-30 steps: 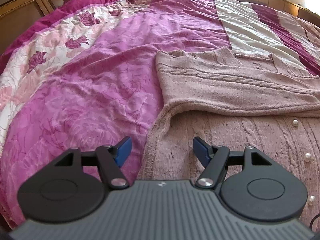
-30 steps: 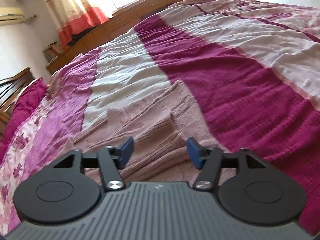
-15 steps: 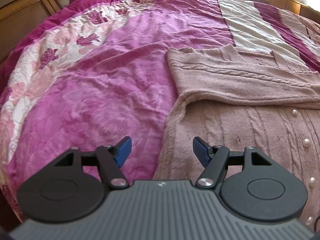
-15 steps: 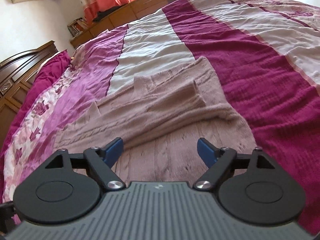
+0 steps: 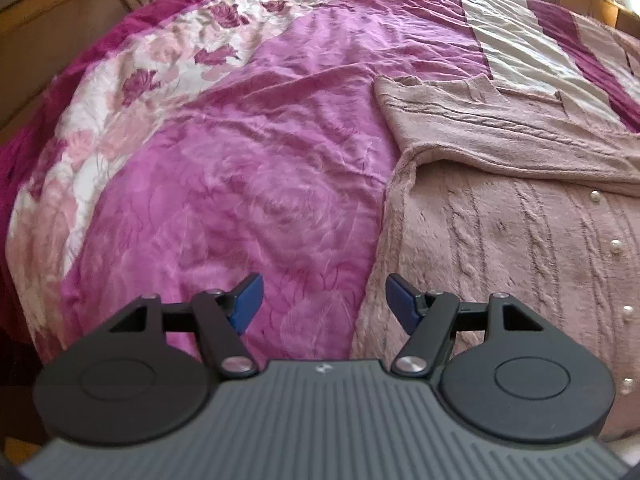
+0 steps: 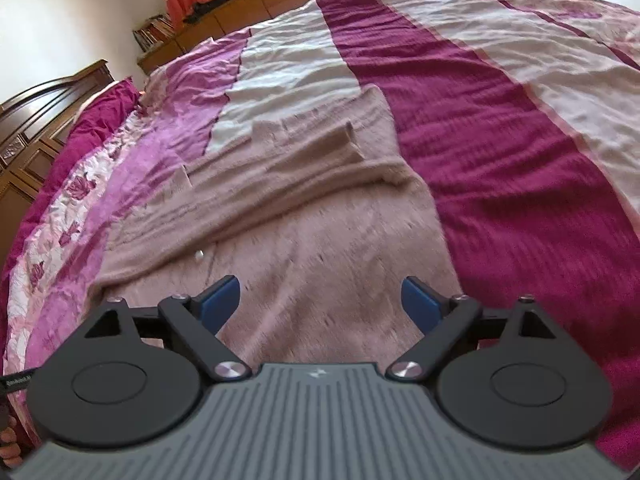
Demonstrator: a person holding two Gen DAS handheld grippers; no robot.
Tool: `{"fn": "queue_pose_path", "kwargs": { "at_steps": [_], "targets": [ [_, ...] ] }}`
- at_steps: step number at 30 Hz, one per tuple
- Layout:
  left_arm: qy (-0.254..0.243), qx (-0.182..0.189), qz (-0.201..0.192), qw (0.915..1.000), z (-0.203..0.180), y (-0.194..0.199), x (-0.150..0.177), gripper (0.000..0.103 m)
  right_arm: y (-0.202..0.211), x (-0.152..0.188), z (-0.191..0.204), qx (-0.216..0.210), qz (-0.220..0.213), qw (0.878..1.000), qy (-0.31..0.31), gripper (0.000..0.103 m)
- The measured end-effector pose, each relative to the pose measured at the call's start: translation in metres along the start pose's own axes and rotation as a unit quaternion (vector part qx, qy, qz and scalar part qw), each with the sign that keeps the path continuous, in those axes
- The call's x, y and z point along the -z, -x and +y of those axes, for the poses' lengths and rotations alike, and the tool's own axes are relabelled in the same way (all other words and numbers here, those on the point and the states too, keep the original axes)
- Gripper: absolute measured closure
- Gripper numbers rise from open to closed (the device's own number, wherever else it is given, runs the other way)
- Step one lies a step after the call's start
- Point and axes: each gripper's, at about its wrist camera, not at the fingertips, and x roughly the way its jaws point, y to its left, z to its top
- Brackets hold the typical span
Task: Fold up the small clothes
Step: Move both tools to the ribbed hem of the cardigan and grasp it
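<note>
Left claw (image 5: 322,300) open, empty, above cardigan (image 5: 500,248) edge.

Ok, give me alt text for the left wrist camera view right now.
An open left gripper hovers over the edge of a dusty-pink knit cardigan with pearl buttons, its sleeve folded across it, on a bed with a magenta floral quilt.

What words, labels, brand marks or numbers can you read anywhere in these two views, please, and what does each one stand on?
No text can be read in either view.
Left tool: a small pale logo on its grey body, a symbol, no letters.
Right tool: the same small logo.
Black strap at the lower left edge: pale print, too small and blurred to read.
Books by the wall: spines too small to read.
</note>
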Motion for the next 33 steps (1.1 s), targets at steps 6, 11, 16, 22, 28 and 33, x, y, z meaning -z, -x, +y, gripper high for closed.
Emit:
{"fn": "queue_pose_path", "kwargs": {
  "at_steps": [6,11,16,22,28,33],
  "targets": [
    [-0.002,0.02,0.008,0.9998,-0.001,0.008,0.012,0.034,0.017,0.014,-0.013,0.017,0.02,1.0,0.013,0.006],
    [-0.003,0.035,0.026,0.999,-0.003,0.005,0.024,0.034,0.022,0.027,-0.028,0.032,0.044,0.998,0.009,0.006],
    [0.011,0.047,0.043,0.9979,-0.001,-0.006,0.035,0.034,0.011,0.037,-0.044,0.03,0.066,0.997,-0.015,0.006],
    [-0.004,0.043,0.043,0.9981,-0.005,-0.006,0.038,0.034,0.002,0.045,-0.05,0.017,0.072,0.997,-0.021,0.0],
    [-0.009,0.054,0.056,0.9969,-0.003,-0.005,0.045,0.033,0.005,0.047,-0.054,-0.002,0.098,0.995,-0.012,0.0],
    [0.043,0.093,0.093,0.9904,0.008,-0.01,0.049,0.033,0.009,0.053,-0.058,-0.021,0.104,0.994,-0.016,0.0]
  ]
}}
